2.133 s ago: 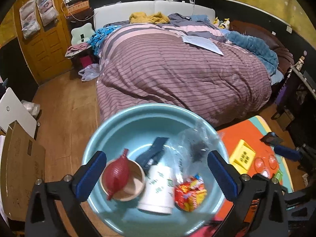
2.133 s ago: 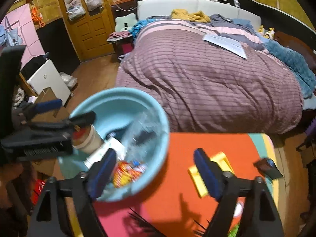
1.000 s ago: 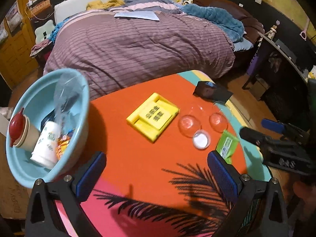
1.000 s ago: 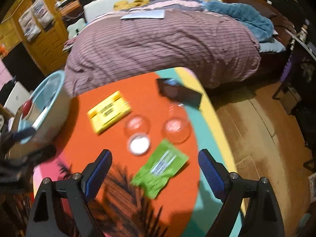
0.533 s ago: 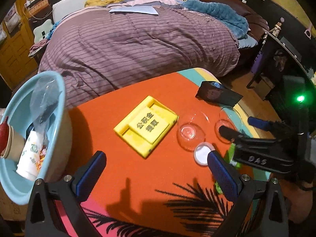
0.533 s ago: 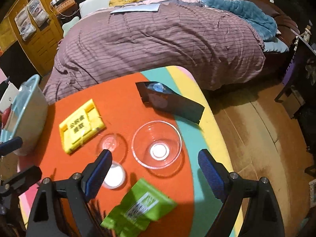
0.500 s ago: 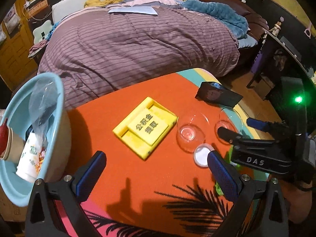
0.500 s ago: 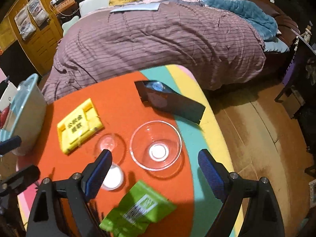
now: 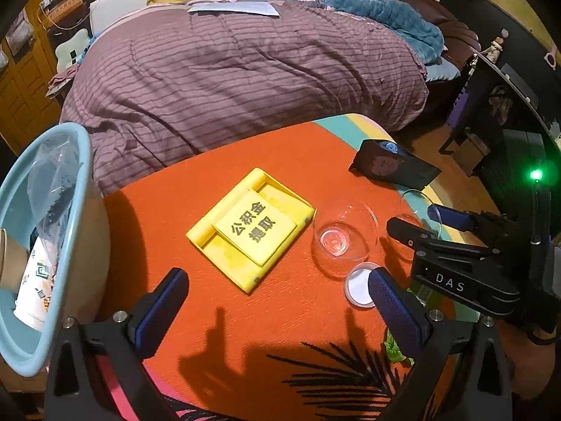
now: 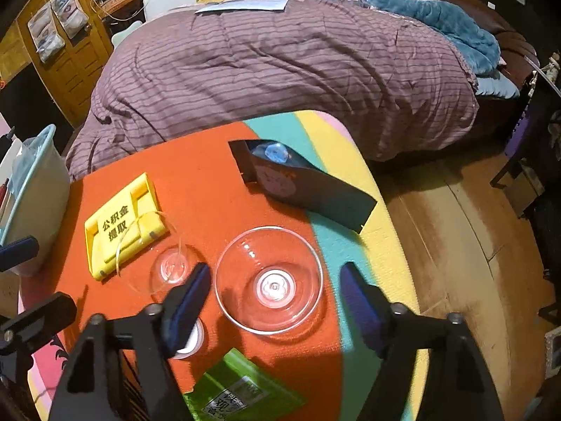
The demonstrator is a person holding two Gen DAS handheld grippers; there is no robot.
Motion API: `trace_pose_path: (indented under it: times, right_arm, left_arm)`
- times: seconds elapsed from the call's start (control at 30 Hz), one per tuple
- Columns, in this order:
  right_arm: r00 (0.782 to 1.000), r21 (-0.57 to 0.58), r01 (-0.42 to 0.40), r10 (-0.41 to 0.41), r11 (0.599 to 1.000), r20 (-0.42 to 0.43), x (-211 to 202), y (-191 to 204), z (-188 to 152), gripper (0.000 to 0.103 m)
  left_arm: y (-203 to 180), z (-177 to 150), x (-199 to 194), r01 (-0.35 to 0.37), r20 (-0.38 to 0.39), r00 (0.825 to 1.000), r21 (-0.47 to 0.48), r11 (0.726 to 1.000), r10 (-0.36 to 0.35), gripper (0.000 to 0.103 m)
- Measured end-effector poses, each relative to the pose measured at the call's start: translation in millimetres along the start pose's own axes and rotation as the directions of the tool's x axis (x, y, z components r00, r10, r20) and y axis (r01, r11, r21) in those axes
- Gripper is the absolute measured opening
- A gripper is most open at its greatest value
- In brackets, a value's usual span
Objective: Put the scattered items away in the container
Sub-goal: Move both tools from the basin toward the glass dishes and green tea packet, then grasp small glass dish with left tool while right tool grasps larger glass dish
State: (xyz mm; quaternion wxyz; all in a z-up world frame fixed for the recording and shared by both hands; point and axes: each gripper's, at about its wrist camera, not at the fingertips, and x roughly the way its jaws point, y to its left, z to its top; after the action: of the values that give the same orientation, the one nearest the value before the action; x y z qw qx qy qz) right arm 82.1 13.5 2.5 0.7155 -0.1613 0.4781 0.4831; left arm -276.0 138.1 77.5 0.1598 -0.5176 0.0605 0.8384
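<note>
The right gripper [image 10: 275,296] stands over the large glass bowl [image 10: 268,280] with its jaws apart, one on each side of the rim, and they have just been closing. Just left of it the small glass bowl [image 10: 170,268] and the white lid [image 10: 191,342] leave little room. The green packet [image 10: 242,389] lies near, the black pouch [image 10: 305,184] far. On the left, the orange mat [image 9: 175,210] is bare between the yellow plate [image 9: 250,228] and the blue basin [image 9: 75,245], under the open left gripper [image 9: 277,310].
</note>
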Motion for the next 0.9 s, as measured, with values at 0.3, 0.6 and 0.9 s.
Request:
trace_pose_path:
  times: [0.3, 0.6, 0.9]
  right_arm:
    - [1.000, 0.015, -0.008, 0.008, 1.000, 0.007, -5.2, -5.6, -2.1, 0.061]
    - [1.000, 0.043, -0.024, 0.023, 0.999, 0.015, -13.3, -15.5, -12.8, 0.061]
    - [0.999, 0.063, -0.027, 0.025, 0.998, 0.023, -18.2, -26.5, -22.5, 0.061]
  left_arm:
    - [-16.2, 9.9, 14.3, 0.055, -0.002, 0.999, 0.045, 0.997, -0.055, 0.103]
    - [-33.9, 18.2, 38.6, 0.044, -0.007, 0.999, 0.123, 0.991, -0.043, 0.103]
    - [-38.2, 21.9, 52.2, 0.057, -0.050, 0.997, 0.127, 0.990, -0.051, 0.086]
